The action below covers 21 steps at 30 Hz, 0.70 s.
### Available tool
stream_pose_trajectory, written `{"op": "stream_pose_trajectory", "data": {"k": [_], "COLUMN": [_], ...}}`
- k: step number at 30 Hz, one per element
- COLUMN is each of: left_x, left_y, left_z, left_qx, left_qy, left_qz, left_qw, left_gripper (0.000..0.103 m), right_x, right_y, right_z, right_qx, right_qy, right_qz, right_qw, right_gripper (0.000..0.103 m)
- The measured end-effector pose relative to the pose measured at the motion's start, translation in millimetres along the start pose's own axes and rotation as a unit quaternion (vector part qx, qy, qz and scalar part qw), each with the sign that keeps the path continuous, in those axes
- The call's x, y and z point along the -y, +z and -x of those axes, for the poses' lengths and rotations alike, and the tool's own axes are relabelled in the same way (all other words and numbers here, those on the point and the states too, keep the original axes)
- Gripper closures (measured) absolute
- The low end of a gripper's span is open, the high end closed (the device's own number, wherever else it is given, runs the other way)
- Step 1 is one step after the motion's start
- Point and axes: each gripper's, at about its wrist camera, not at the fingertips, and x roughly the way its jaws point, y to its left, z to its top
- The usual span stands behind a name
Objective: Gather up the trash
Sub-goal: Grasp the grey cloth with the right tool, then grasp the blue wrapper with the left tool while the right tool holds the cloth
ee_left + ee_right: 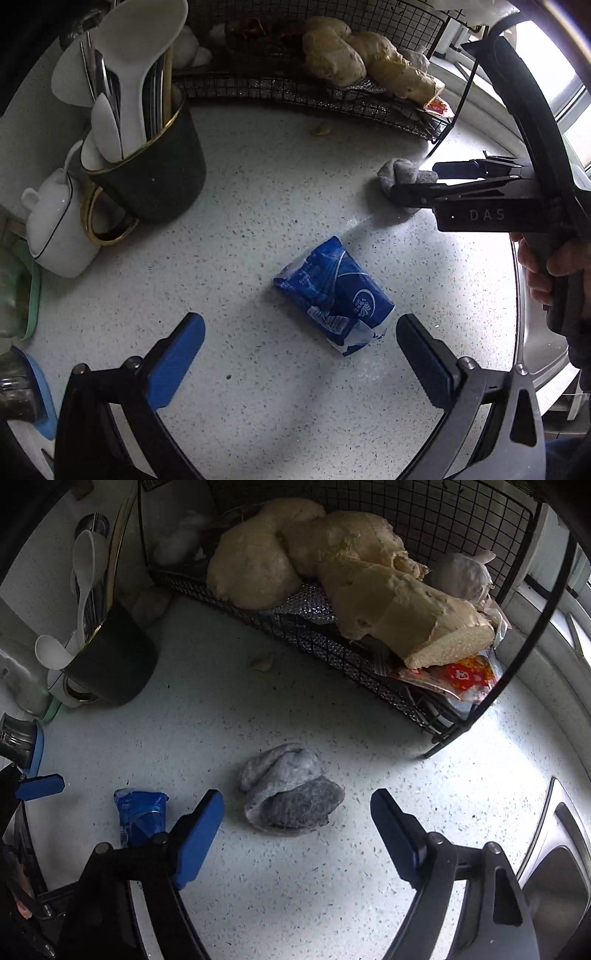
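Where speckled counter (258,177) meets sink (554,878); both claws apart, holding nothing.

one blue wrapper (334,300), one grey wad (290,790), two grippers (301,354)

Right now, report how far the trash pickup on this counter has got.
Nothing looks collected yet. The blue wrapper and the grey wad both lie on the speckled counter. In hand: the left tongs stand open over the wrapper, the right tongs open over the wad, neither touching. Left: grip both, carry them off, then the small yellowish scrap by the wire basket.
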Motion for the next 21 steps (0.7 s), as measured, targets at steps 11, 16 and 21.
{"op": "stream_pose_trajectory", "data": {"k": [11,16,21], "left_x": [-3.5,8.3,18.3], "left_y": [-1.5,-2.8,-2.1], "left_z": [-9.7,-9.4,-9.9], "left_qx": [-0.015,-0.012,-0.012], "left_qy": [-0.001,-0.013,-0.012], "left_qz": [0.002,-0.018,-0.048], "left_qw": [0.9999,0.9997,0.9987], "left_gripper": [0.000,0.000,0.000], "right_x": [-14.9,-10.5,-7.4], "right_y": [-1.4,-17.4,-45.5], "right_z": [-4.4,18.8,50.6], "right_qx": [-0.004,0.008,0.020], "right_qy": [-0.013,-0.005,-0.009], "right_qz": [0.027,0.014,0.008], "right_qw": [1.000,1.000,1.000], "right_gripper": [0.062,0.070,0.071]}}
